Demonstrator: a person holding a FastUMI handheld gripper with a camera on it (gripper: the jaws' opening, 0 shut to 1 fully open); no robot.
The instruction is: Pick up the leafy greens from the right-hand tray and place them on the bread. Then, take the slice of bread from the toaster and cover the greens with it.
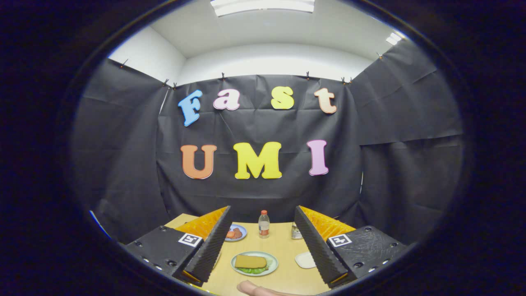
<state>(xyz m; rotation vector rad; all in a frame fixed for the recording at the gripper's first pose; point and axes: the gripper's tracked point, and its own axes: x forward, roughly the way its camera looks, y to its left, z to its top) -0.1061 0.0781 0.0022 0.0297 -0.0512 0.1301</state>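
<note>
Bread slice [250, 261] already caps the leafy greens [251, 270] on the plate [272, 260], so the hand-held gripper [262, 238] hangs above it, fingers spread, holding nothing

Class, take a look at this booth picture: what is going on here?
A hand-held gripper hovers above a wooden table, its fingers wide apart and gripping nothing. Between them, on a plate, a slice of bread lies over leafy greens, so the sandwich looks finished. Beyond stand a bottle, a plate of red food and a small jar.
</note>
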